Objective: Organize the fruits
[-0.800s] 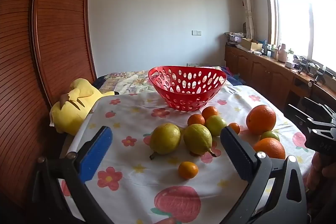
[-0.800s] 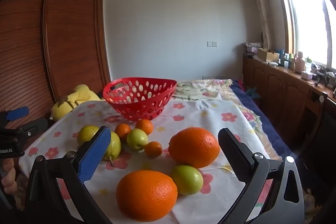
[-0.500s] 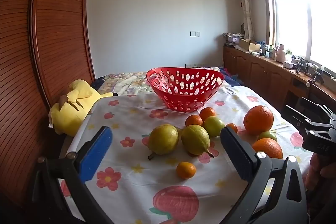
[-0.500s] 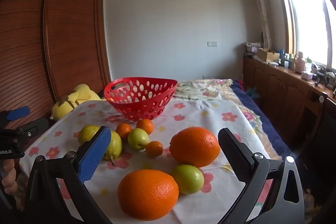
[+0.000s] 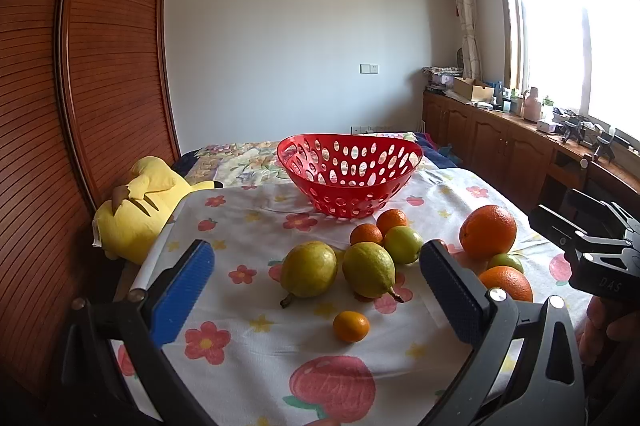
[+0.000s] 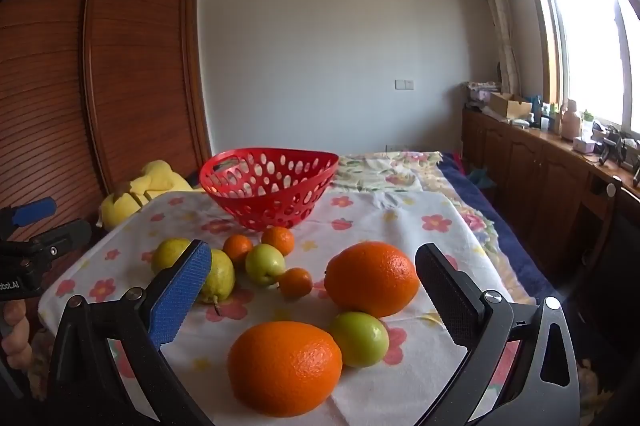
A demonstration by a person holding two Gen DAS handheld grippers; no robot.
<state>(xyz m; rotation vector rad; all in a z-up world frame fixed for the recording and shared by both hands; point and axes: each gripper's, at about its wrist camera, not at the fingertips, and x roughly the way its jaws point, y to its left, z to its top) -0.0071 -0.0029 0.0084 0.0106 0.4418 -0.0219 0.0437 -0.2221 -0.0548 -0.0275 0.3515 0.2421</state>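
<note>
Small orange [image 5: 442,244] behind gripper finger

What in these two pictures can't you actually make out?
- Floor of the red basket: both views, hidden by its own near wall.
- One small orange fruit: left view, mostly behind the left gripper finger.
- A pear: right view, partly behind the right gripper's blue pad.
- Items on the window counter: too small and glare-washed.

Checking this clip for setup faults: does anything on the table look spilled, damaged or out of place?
Nothing spilled or damaged. The red basket stands upright and empty, while all the fruit, such as the pears and the big oranges, lies loose on the flowered cloth. The only stray is a yellow plush toy beside the table.
</note>
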